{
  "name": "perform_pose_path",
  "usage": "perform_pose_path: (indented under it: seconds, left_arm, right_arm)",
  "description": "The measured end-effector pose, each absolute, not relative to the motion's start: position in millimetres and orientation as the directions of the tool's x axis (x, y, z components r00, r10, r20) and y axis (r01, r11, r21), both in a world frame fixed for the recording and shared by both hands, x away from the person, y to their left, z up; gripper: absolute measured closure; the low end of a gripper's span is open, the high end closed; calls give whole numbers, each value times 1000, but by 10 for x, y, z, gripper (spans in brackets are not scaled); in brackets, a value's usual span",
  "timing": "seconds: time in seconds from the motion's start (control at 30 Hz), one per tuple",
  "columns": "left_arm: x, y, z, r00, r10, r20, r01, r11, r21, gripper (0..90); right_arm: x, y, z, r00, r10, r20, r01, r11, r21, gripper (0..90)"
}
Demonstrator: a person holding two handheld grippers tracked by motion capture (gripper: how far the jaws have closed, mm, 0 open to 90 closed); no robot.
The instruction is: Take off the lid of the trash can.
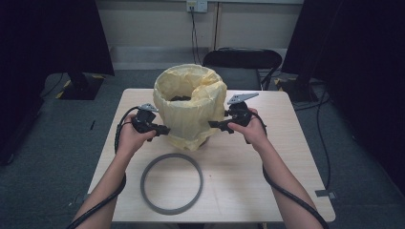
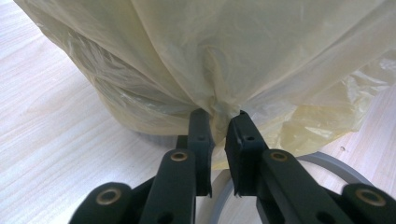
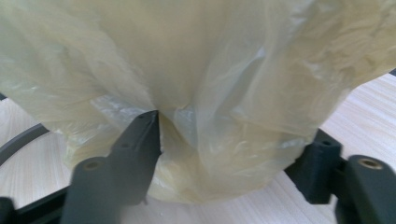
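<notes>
— Wooden worktop [image 1: 286,157] first: where's the bag?
— Yellow bag [image 1: 191,107] drapes a bin mid-worktop, grey ring [image 1: 172,183] in front.
— Grippers?
— Left hand-held gripper [image 2: 219,116] pinches a bag fold; right hand-held gripper [image 3: 233,135] straddles plastic, jaws apart.

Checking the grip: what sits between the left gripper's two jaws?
A pinched fold of the yellow bag sits in the left gripper, seen in the left gripper view.

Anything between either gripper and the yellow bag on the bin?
Nothing visible. The left gripper already pinches a fold of the yellow bag between its jaws. The right gripper has the film bulging between its spread jaws, not yet clamped. The grey ring lies on the table, nearer the person.
</notes>
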State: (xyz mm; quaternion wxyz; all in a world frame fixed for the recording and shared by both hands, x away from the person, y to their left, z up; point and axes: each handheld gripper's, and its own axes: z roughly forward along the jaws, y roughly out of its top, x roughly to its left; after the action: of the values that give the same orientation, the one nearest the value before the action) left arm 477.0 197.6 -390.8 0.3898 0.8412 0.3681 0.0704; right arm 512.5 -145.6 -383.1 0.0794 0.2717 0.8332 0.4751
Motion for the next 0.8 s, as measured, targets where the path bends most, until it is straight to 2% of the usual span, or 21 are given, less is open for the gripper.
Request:
perform_pose_path:
  seconds: [0.17,0.23,0.3,0.6,0.8]
  left_arm:
    - [4730,1997,-3850,701,688,-186,576,-393,717,850]
    - [4715,2002,-3827,696,690,-198,581,-379,720,864]
    - [4694,2009,-3785,691,694,-200,583,-373,722,878]
    - [4636,2047,-3595,679,706,-200,570,-336,750,900]
    - [4569,2081,-3433,677,711,-192,550,-315,773,900]
  right_arm:
    - [5114,-1494,-3802,-844,518,138,376,387,842,519]
    - [5116,-1512,-3792,-845,512,152,382,381,842,610]
    - [5116,-1529,-3778,-842,515,164,390,368,844,662]
    - [5092,-1587,-3646,-834,520,187,397,328,857,835]
    - [5050,-1632,-3492,-832,523,185,384,300,873,867]
